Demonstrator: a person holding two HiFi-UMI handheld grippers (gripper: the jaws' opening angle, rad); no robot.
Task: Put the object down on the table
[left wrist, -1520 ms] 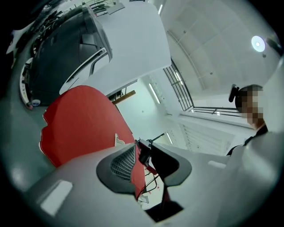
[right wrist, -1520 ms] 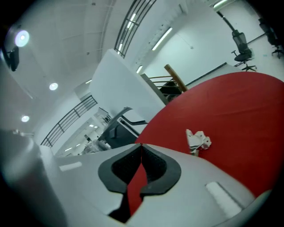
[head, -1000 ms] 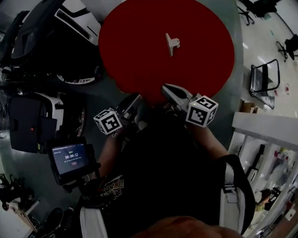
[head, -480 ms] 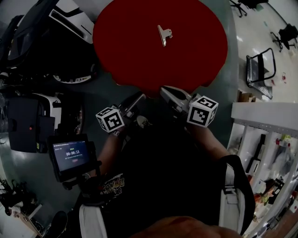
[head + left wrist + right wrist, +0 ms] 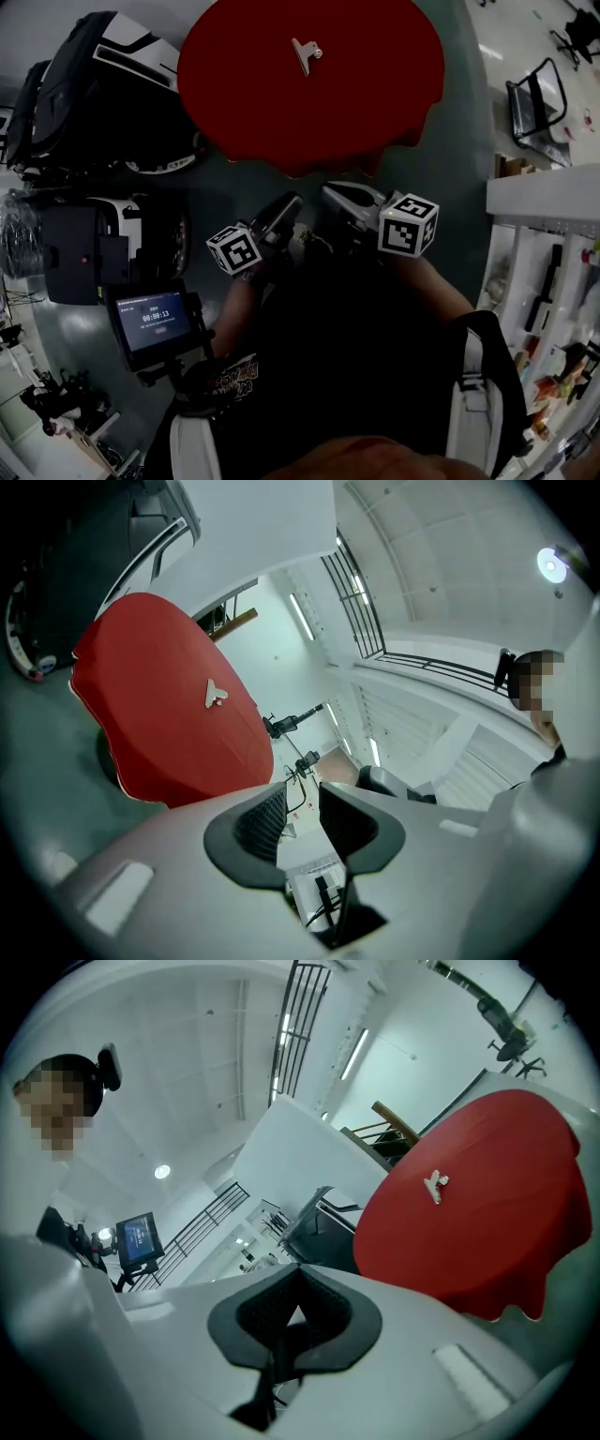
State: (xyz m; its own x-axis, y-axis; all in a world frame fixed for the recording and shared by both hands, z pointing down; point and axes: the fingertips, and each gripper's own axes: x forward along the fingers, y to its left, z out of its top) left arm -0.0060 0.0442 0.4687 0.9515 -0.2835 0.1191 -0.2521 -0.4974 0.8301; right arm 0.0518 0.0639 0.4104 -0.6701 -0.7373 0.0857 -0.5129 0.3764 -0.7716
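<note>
A pale metal clip (image 5: 305,53) lies by itself on the round red table (image 5: 375,94), far from both grippers. The left gripper view shows the clip (image 5: 215,694) small on the red table (image 5: 159,724), and so does the right gripper view, clip (image 5: 435,1183) on table (image 5: 487,1232). My left gripper (image 5: 289,202) hangs over the floor just short of the table's near edge, its jaws a little apart and empty (image 5: 302,810). Beside it my right gripper (image 5: 330,190) is shut with nothing in it (image 5: 295,1314).
Black-and-white machines (image 5: 103,84) stand left of the table. A small screen on a stand (image 5: 155,319) is at my lower left. A black chair (image 5: 534,103) and white shelving (image 5: 544,253) are at the right. Grey-green floor lies between me and the table.
The table and clip have slid up and left in the head view, farther from me. Both grippers have come off the table's edge and now hang over the floor.
</note>
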